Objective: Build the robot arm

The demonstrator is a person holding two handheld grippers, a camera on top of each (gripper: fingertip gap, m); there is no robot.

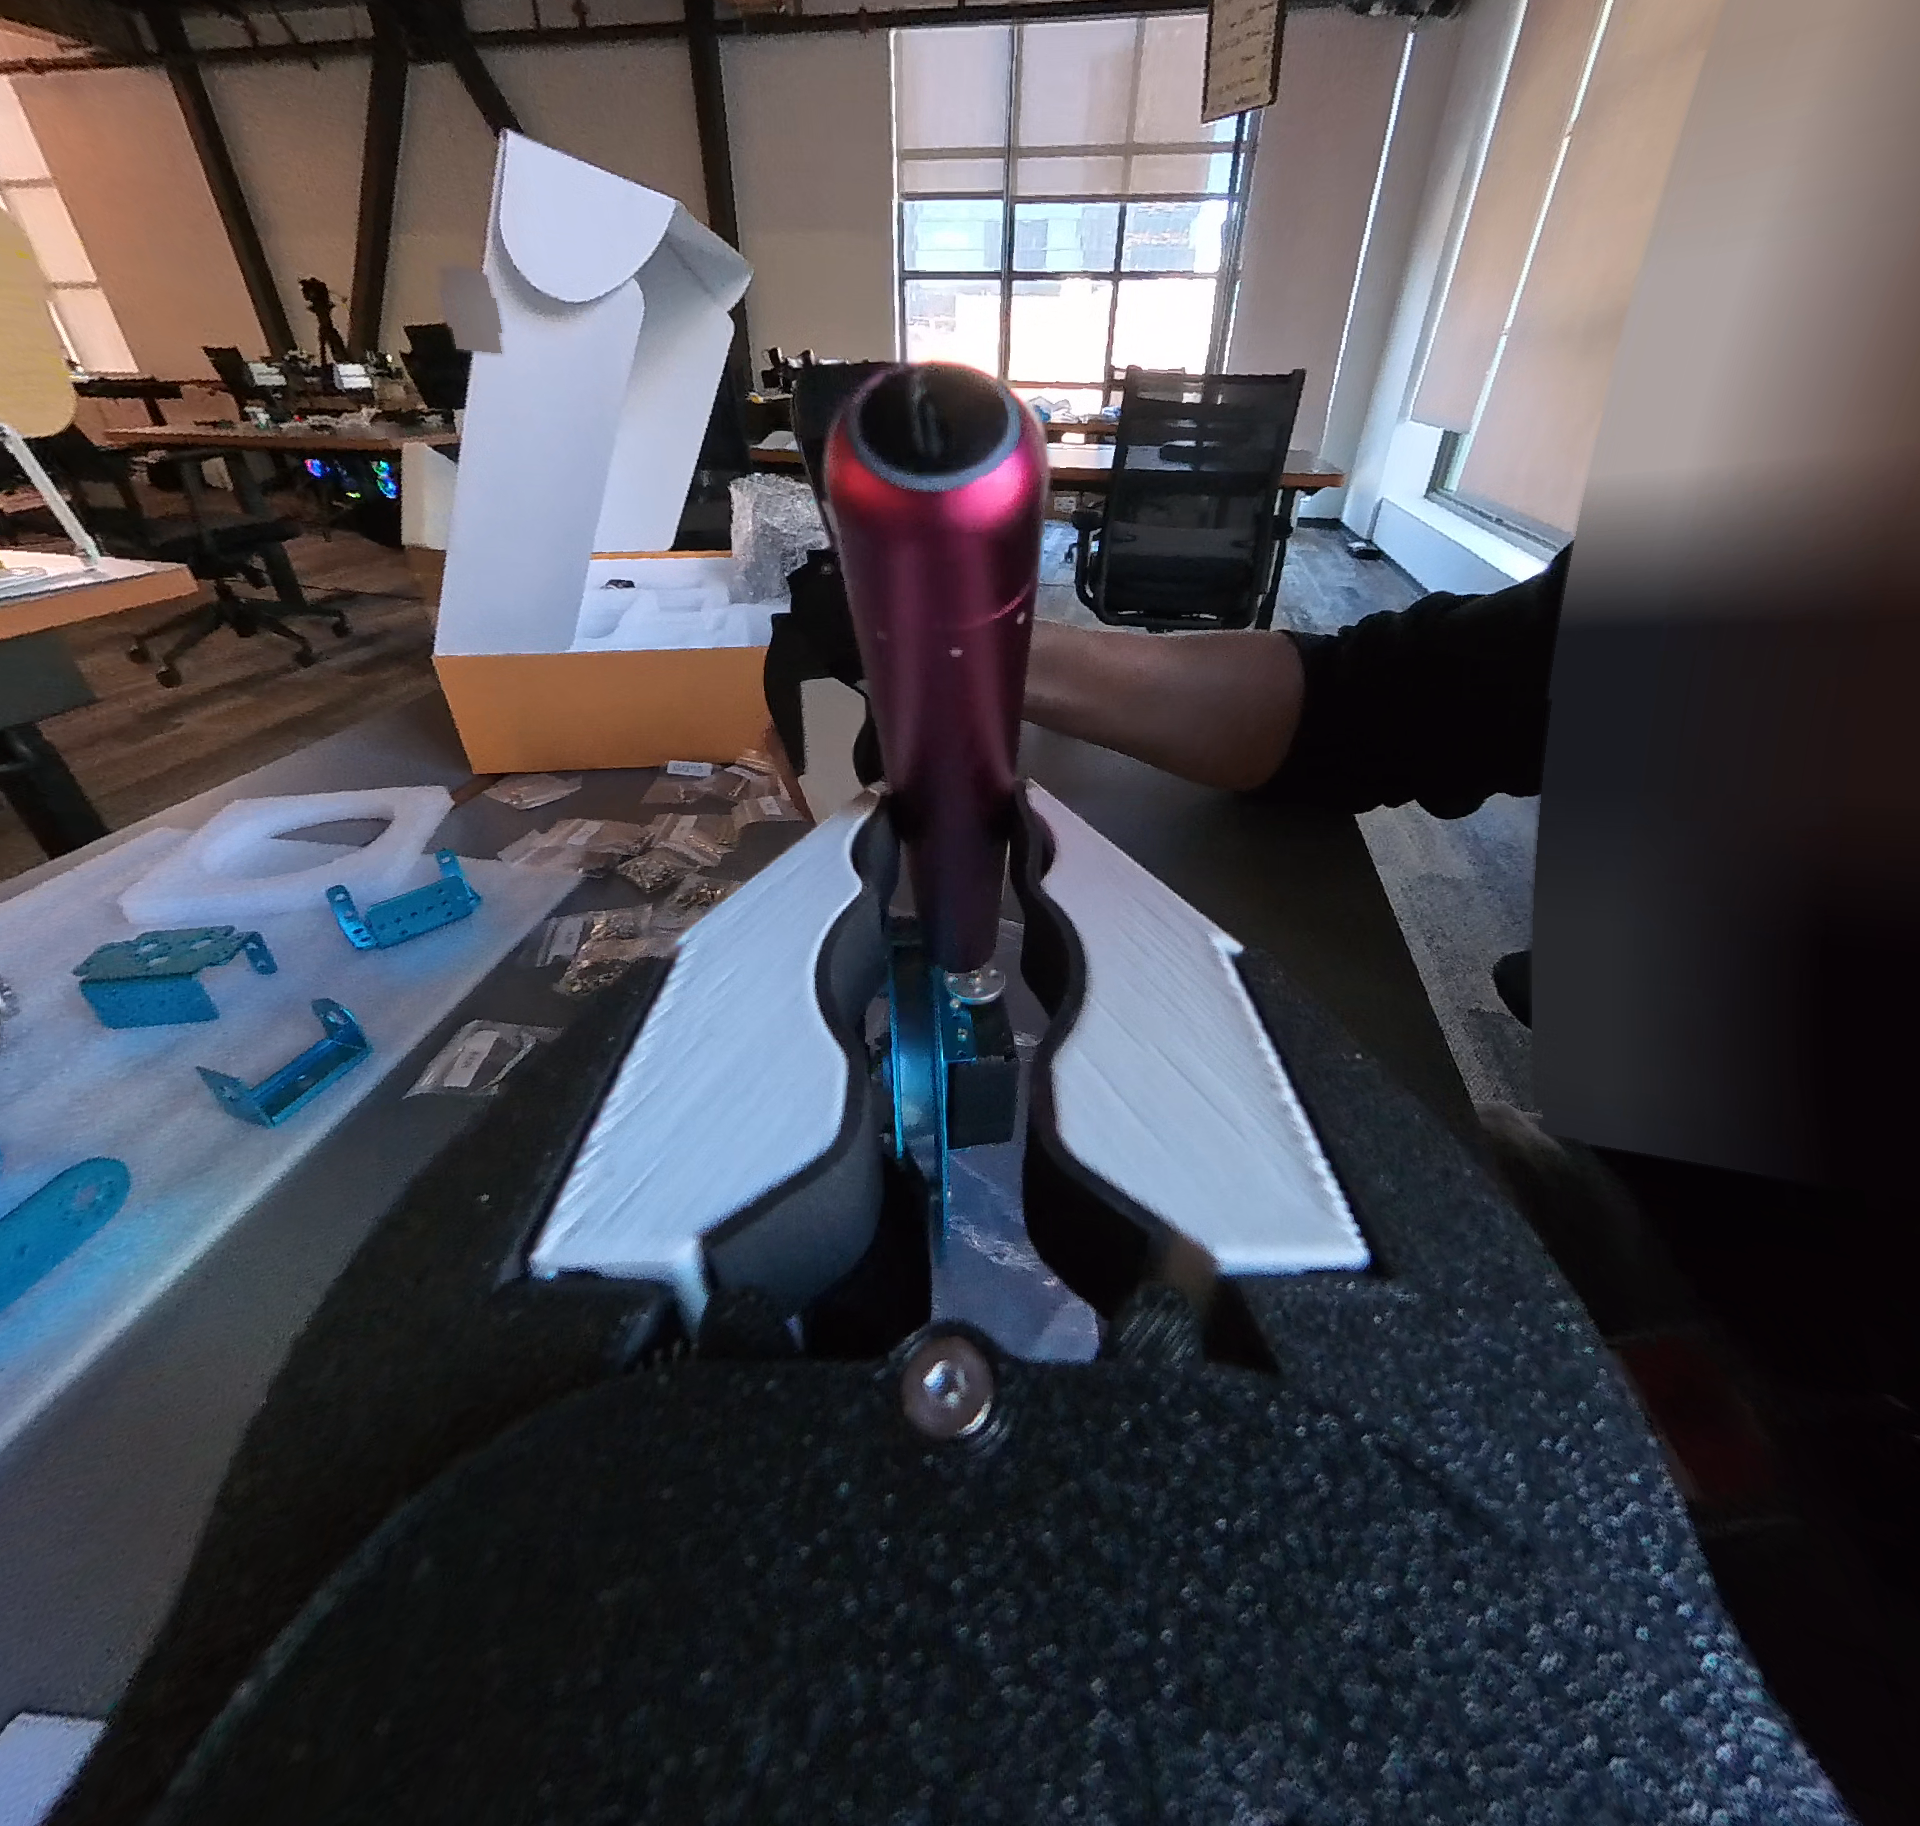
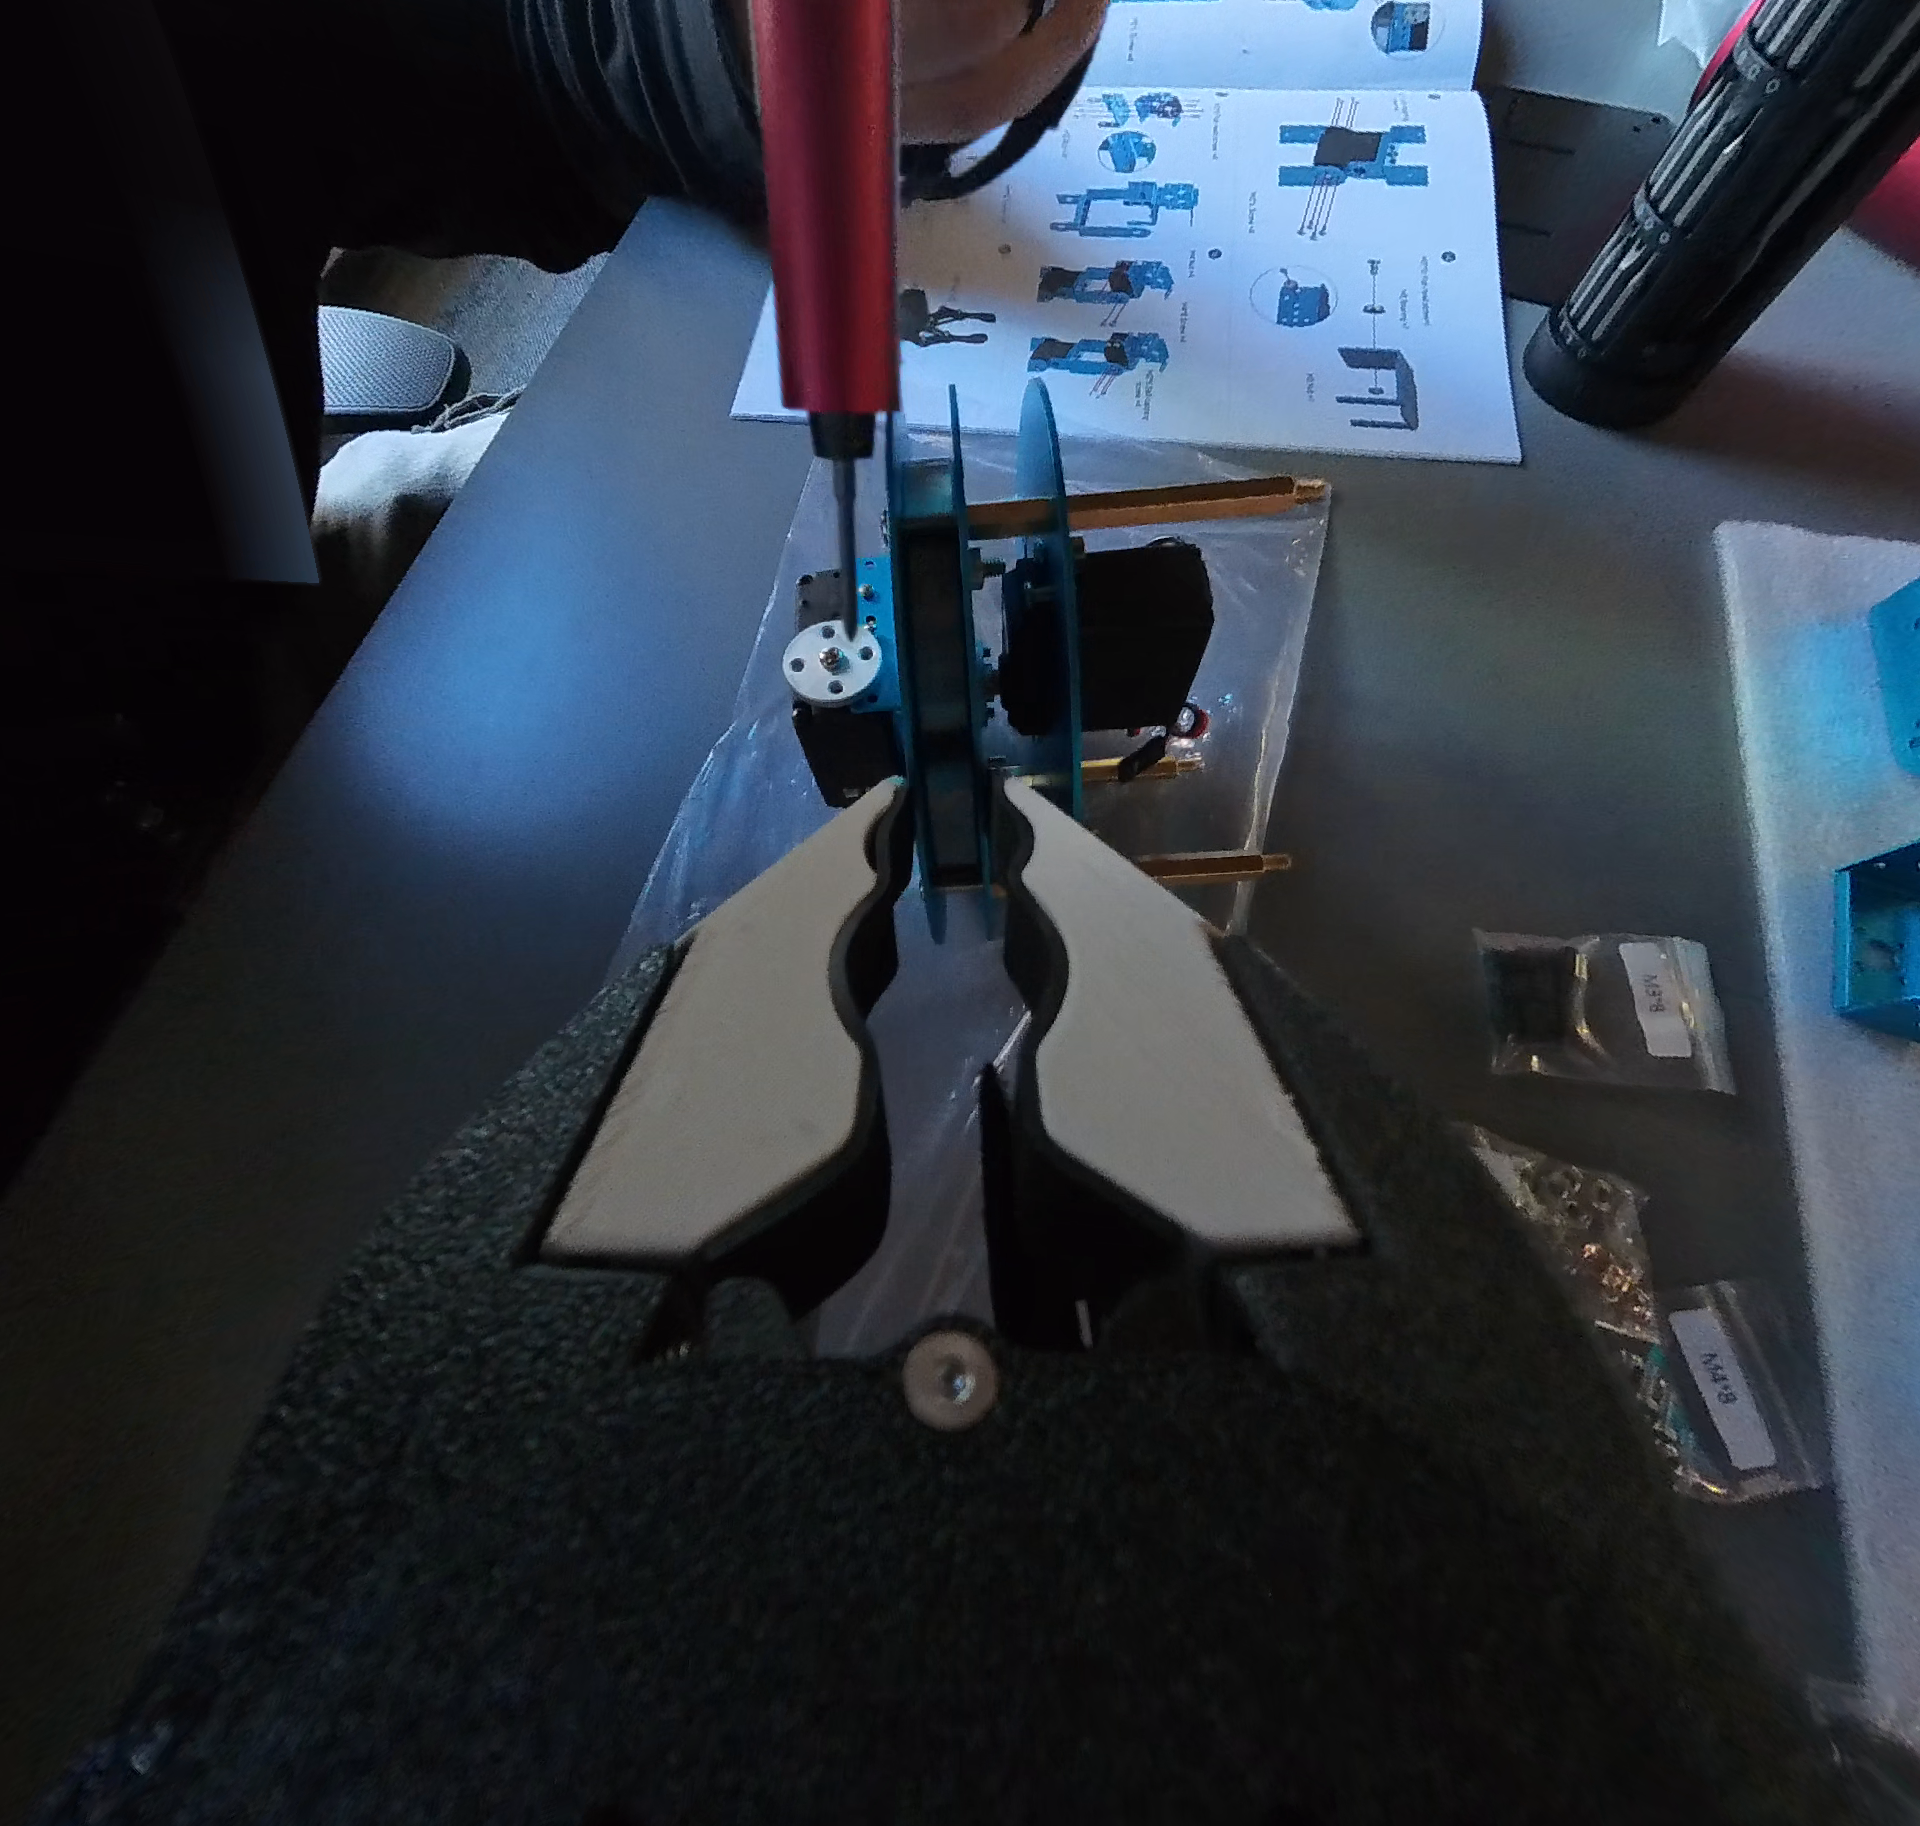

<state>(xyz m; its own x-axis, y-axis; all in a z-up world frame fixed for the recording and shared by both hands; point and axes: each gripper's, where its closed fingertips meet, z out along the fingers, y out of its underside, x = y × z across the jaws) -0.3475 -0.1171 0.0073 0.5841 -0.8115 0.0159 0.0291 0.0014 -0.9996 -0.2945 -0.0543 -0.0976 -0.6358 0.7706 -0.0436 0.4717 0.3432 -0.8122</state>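
My left gripper [image 1: 951, 810] is shut on a red screwdriver [image 1: 935, 633], held upright. In the right wrist view the screwdriver [image 2: 826, 166] comes down from above and its bit [image 2: 850, 550] meets a silver round horn [image 2: 831, 670] on a black servo. My right gripper [image 2: 951, 800] is shut on a blue metal assembly [image 2: 940, 696] of round plates, servos and brass standoffs, held on edge over a clear plastic bag [image 2: 1247, 654]. The assembly also shows below the screwdriver in the left wrist view [image 1: 920, 1059].
An open instruction booklet [image 2: 1247, 249] lies behind the assembly, with a black and red bit case [image 2: 1714, 197] to its right. Bags of screws [image 2: 1621, 1018] and blue brackets [image 1: 400, 909] on white foam lie about. An open orange and white box [image 1: 603, 571] stands behind. The gap from one gripper's tips to the other's is roughly 15 centimetres.
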